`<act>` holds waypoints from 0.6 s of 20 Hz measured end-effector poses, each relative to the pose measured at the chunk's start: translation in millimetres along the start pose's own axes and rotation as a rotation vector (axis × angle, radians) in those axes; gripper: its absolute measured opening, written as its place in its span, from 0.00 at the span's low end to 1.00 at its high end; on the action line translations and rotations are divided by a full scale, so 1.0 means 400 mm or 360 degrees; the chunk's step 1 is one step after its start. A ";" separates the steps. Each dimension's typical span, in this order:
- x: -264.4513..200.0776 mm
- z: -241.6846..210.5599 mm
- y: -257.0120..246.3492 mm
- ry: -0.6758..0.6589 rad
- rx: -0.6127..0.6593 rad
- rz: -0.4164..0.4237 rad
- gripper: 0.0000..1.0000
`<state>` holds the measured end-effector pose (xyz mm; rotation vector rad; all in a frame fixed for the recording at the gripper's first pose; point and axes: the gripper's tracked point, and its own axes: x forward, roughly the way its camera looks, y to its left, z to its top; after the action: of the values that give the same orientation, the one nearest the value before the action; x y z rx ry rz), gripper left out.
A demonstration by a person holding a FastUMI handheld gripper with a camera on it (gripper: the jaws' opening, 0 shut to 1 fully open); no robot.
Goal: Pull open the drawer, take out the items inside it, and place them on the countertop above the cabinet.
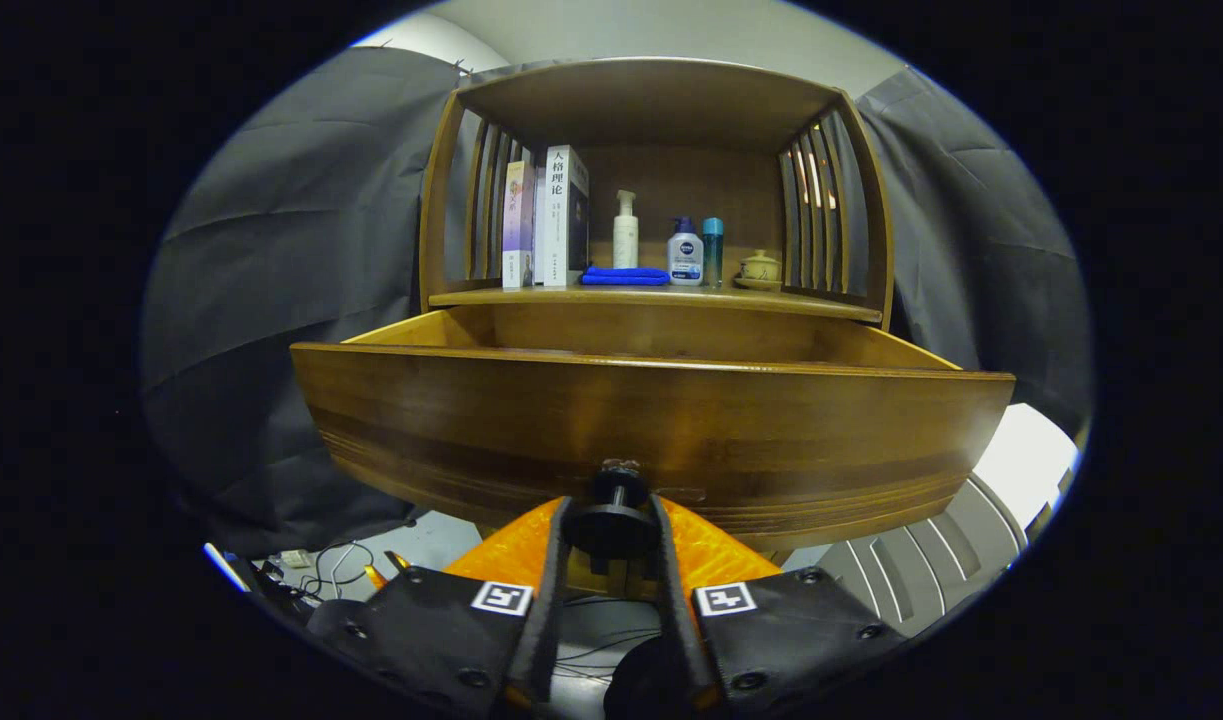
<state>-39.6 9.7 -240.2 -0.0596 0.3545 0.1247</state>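
Books (546,215) on the countertop (651,297), then bottles (685,252), a little pot (760,267). Below, the drawer (651,420) stands pulled out, contents hidden behind its front. My claw (612,525) is clenched on the knob (616,510), the best grip. Solid wood, heavy and stiff, I reckon.

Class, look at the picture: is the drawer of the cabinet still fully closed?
No. The drawer is pulled well out from under the shelf, and the tool has both fingers closed on its dark knob.
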 end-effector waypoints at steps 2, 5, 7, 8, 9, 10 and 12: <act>-0.031 0.032 0.003 -0.0043 -0.0012 0.0025 0.81; -0.077 0.107 -0.016 -0.0135 -0.0020 0.0030 1.00; -0.091 0.172 -0.035 -0.0187 -0.0025 0.0031 1.00; -0.092 0.195 -0.051 -0.0197 -0.0037 0.0021 1.00; -0.091 0.218 -0.066 -0.0195 -0.0047 0.0014 1.00; -0.084 0.241 -0.079 -0.0189 -0.0045 0.0006 1.00; -0.062 0.281 -0.100 -0.0168 -0.0030 0.0002 1.00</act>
<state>-18.9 -23.6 -125.0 -0.0710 0.2478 0.1322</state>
